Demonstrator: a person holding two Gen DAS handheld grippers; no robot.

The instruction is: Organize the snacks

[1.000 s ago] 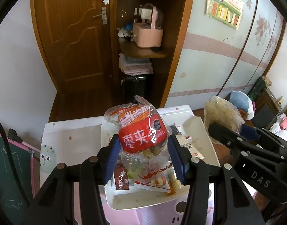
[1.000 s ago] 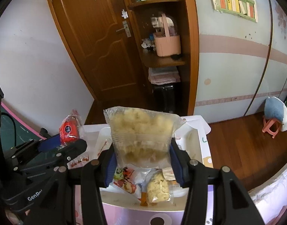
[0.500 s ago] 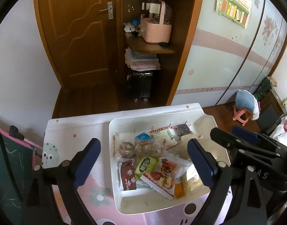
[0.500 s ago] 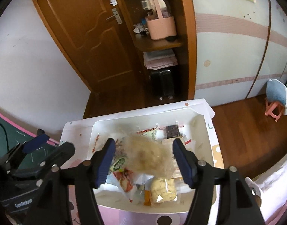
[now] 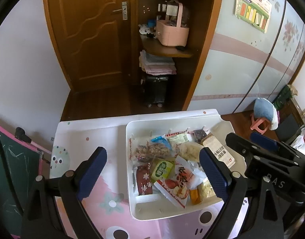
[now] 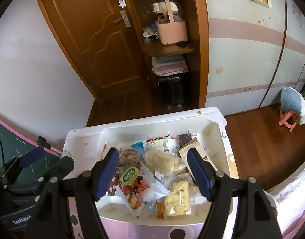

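both grippers are up over the white bin point(image 5: 130, 189) and both are empty: the left gripper point(image 5: 152, 173) has its blue pads spread wide with nothing between them, and the right gripper point(image 6: 153, 172) is parted the same way, hanging just above the pile. the snacks are all in that bin, which sits on the pink-and-white worktop point(image 5: 88, 145), heaped loosely and overlapping.

what's in there? a clear bag of pale puffed pieces point(image 6: 162, 161) lying across the middle, a red-and-white packet point(image 5: 177, 185) towards the near side, a small green pouch point(image 5: 162, 168) beside a dark red bar with white flowers point(image 5: 144, 180), and a kraft-paper pack with black lettering point(image 5: 220, 152) leaning at the right wall.

handling call: these all look light, crinkly and slick. film wrappers slide against each other, so a pinch on a flat face may slip. the puffed bag looks crushable, so best taken by its sealed end seam, gently. the flower bar seems stiffer and would take a grip across its narrow width. the kraft pack looks firmest; its top edge is the obvious hold.
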